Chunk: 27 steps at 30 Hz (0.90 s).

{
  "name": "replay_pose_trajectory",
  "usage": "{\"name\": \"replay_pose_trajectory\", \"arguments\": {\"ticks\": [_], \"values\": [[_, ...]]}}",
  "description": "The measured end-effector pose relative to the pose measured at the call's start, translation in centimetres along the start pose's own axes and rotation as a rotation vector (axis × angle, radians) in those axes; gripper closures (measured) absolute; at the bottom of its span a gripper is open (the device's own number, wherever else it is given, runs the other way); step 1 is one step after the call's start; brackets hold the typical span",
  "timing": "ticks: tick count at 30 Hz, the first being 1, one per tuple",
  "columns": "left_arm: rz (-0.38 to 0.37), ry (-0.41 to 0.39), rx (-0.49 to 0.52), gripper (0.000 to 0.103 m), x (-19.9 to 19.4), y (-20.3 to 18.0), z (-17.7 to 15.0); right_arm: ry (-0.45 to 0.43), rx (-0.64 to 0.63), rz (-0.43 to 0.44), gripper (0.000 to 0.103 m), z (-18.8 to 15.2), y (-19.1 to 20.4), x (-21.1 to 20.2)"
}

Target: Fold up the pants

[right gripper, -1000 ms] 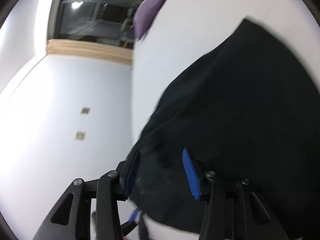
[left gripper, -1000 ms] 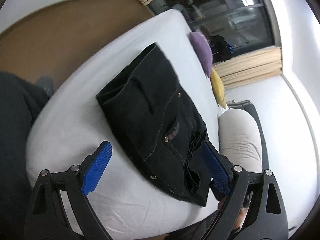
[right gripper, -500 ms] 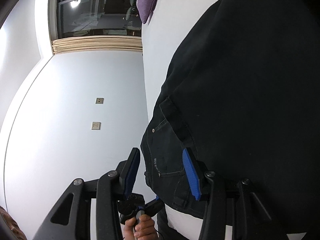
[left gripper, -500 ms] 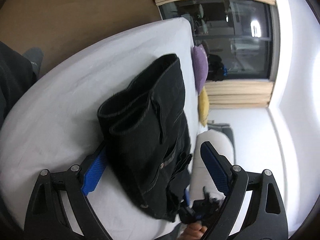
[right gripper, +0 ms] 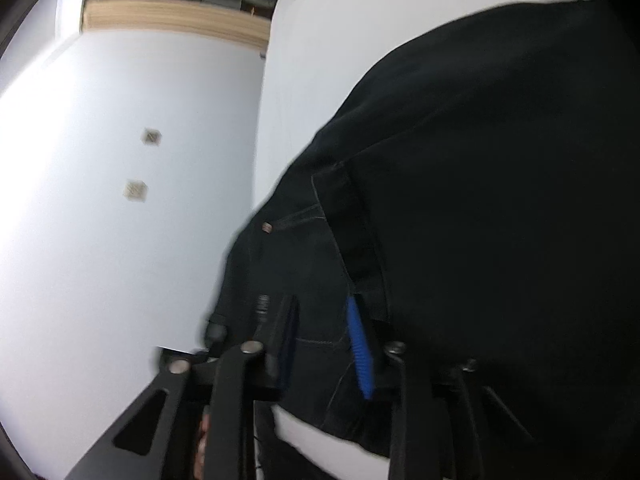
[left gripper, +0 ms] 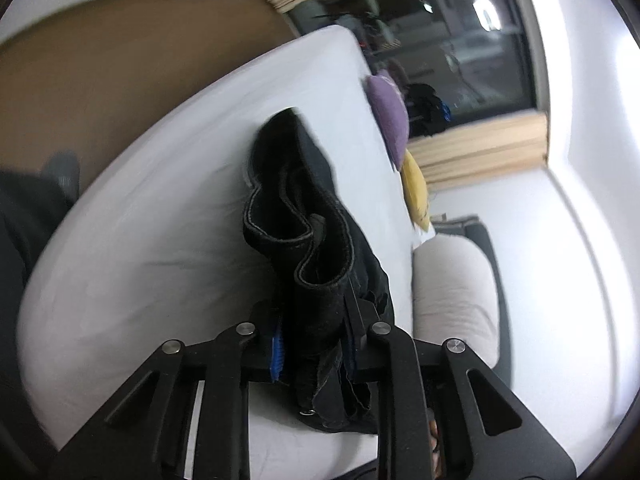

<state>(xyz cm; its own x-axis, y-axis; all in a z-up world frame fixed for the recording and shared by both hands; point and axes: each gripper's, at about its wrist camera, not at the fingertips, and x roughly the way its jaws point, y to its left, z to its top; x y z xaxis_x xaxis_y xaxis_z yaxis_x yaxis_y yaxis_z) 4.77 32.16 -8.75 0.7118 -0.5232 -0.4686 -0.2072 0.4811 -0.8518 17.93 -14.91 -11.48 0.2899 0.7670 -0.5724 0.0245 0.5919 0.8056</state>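
Black denim pants [left gripper: 316, 240] bunched on a white bed [left gripper: 168, 216], pinched at both ends.

The left gripper [left gripper: 312, 344] has its blue-padded jaws pressed onto a thick wad of the pants near the bed's near edge, the hems and folds standing up in loops just ahead of it. In the right wrist view the right gripper [right gripper: 324, 344] has its jaws closed in on the waistband area of the pants [right gripper: 460, 200], beside a rivet and a belt loop; that frame is blurred, so how firmly the cloth is held there is hard to judge. Beyond the pants, a purple cushion [left gripper: 390, 114] and a yellow cushion [left gripper: 416, 190] sit at the bed's far side, near a dark window [left gripper: 440, 32].
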Motion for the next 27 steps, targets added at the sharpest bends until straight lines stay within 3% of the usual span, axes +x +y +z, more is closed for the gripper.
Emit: {"name": "replay_pose_trajectory", "arguments": {"ticks": [3, 4, 5, 8, 14, 20, 21, 22, 23, 24, 25, 27], "values": [[0.013, -0.008, 0.102, 0.084, -0.1, -2.5, -0.1, 0.029, -0.005, -0.044, 0.086, 1.1, -0.3, 1.3], [0.017, -0.009, 0.144, 0.084, -0.2, -3.5, -0.2, 0.038, -0.001, -0.064, 0.1, 1.4, -0.7, 1.8], [0.022, -0.01, 0.173, 0.084, -0.1, -4.2, -0.4, 0.05, 0.005, -0.086, 0.103, 1.6, -1.3, 2.2], [0.032, -0.008, 0.275, 0.084, 0.5, -6.9, -0.9, 0.06, 0.024, -0.076, 0.103, 1.8, -2.7, 2.7], [0.034, 0.019, 0.485, 0.084, 2.6, -12.7, -2.7, 0.054, -0.059, -0.144, 0.103, 1.4, -2.1, 2.9], [0.033, 0.09, 0.676, 0.084, 6.5, -18.0, -6.8, 0.032, -0.074, -0.067, 0.103, 1.0, -3.2, 1.8], [0.035, 0.101, 0.709, 0.084, 6.6, -18.6, -7.7, 0.029, -0.058, -0.034, 0.092, 1.0, -3.2, 0.8], [0.039, 0.109, 0.735, 0.084, 7.0, -19.2, -8.4, 0.018, -0.039, -0.001, 0.066, 0.9, -3.7, -0.7], [0.048, 0.126, 0.783, 0.084, 7.7, -19.9, -9.5, -0.008, -0.023, 0.065, 0.052, 1.1, -3.7, -2.2], [0.054, 0.135, 0.807, 0.084, 8.8, -20.4, -10.1, -0.052, -0.007, 0.144, 0.03, 1.4, -3.7, -4.2], [0.063, 0.15, 0.844, 0.084, 9.9, -20.9, -11.7, -0.08, -0.005, 0.191, 0.02, 1.7, -3.6, -5.8], [0.076, 0.182, 0.91, 0.084, 11.8, -21.7, -13.8, -0.114, -0.032, 0.267, 0.017, 2.5, -3.0, -9.2]]}}
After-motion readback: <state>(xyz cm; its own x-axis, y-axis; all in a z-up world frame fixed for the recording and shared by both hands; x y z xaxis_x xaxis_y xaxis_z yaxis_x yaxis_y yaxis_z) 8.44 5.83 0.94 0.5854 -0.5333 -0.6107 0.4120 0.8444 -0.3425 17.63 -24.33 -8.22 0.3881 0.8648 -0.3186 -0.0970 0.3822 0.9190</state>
